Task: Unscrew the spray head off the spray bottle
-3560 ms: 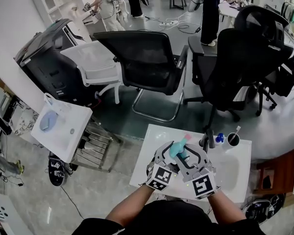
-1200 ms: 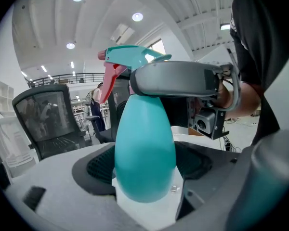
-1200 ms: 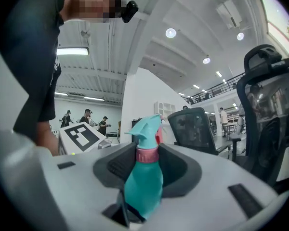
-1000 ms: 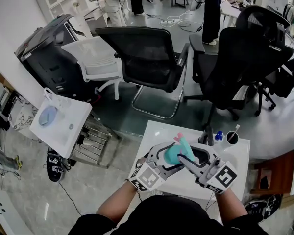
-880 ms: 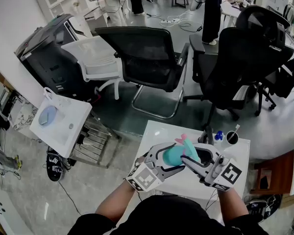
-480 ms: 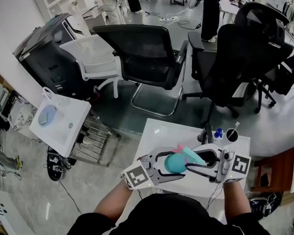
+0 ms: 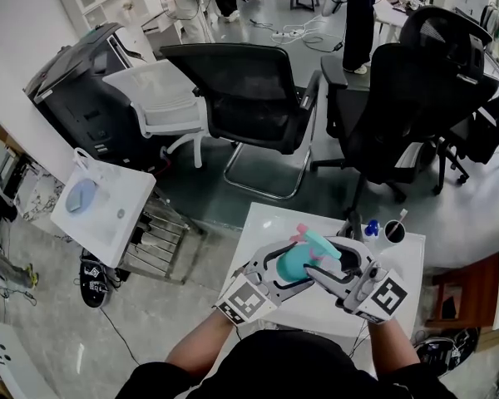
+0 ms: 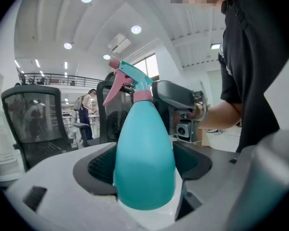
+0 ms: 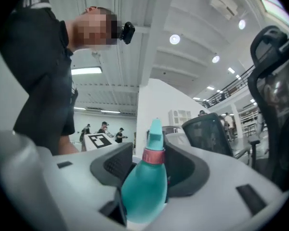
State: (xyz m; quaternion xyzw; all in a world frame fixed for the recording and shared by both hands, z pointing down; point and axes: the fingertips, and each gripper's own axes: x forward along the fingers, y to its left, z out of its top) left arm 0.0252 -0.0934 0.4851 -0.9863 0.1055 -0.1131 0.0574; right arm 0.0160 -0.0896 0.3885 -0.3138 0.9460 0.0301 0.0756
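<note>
A teal spray bottle with a pink collar and a teal spray head is held up over the white table. My left gripper is shut on the bottle's wide body, with a pad on each side. My right gripper comes from the right, and its jaws stand at either side of the collar and neck. They are opening, and a gap shows beside the collar. The pink trigger points away from me.
At the table's far right edge stand a black cup with a stick, a small blue-capped bottle and a dark object. Black office chairs stand beyond the table. A white side table is at the left.
My right gripper has swung back from the far right toward me, and its jaws have spread from the collar. The left gripper still holds the bottle, now a little higher.
</note>
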